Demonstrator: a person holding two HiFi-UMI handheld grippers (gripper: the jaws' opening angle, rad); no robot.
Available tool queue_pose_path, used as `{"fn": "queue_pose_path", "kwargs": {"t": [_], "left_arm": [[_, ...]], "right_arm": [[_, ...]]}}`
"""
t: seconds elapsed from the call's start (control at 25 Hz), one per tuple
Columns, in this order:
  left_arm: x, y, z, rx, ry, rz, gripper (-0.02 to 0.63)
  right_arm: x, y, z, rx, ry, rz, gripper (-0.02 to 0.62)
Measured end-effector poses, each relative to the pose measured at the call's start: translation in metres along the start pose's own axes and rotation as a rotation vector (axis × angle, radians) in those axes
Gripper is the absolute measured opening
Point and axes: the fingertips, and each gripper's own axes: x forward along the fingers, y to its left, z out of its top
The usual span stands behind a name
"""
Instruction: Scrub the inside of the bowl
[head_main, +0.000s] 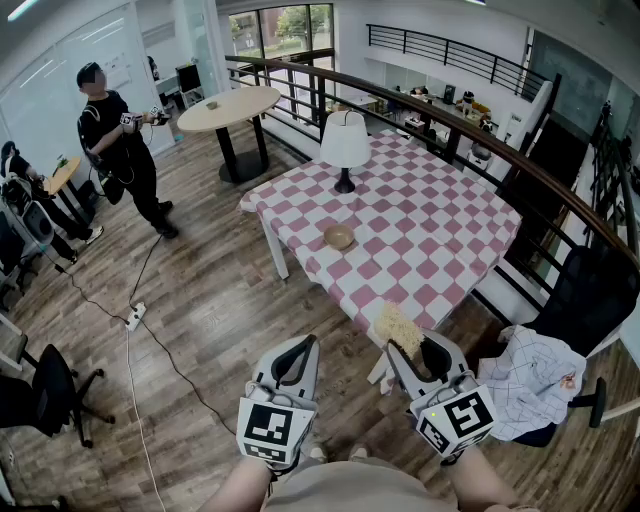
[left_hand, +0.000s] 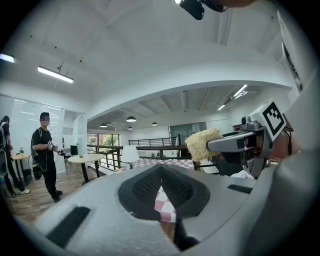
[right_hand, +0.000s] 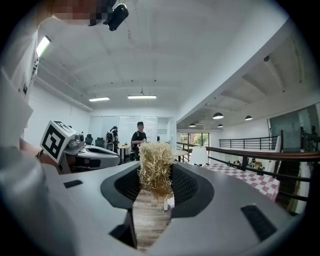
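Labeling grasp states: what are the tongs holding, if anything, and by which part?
Right tongs: shut on the straw-coloured fibre scrubber, pinched by its near end; the tuft sticks out past the jaws. Left tongs: shut, empty.

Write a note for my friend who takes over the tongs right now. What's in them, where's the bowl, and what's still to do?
Left tongs: shut, nothing in them.
Right tongs: shut on the straw-coloured scrubber, which sticks out past the tips.
Bowl: on the pink-and-white checked table, on the near side of the white lamp, well ahead of both tongs.
Done: the scrubber is in hand.
Left: step up to the table, probably steady the bowl with the left tongs, then scrub its inside. Scrubbing has not started.
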Motion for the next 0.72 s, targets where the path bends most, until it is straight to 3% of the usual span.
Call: {"fn": "queue_pose_path", "kwargs": {"t": [0.6,0.72], "left_arm": [[0.021,-0.026,0.003,0.005,0.003,0.022,0.015],[0.023,-0.032,0.004,-0.045,-0.020,0.035,0.015]], "right_arm": [[-0.020,-0.030,-0.007,0.013,-0.017,0.032,0.152],[-0.025,-0.034,-0.013,-0.002,-0.010,0.062,0.152]]}}
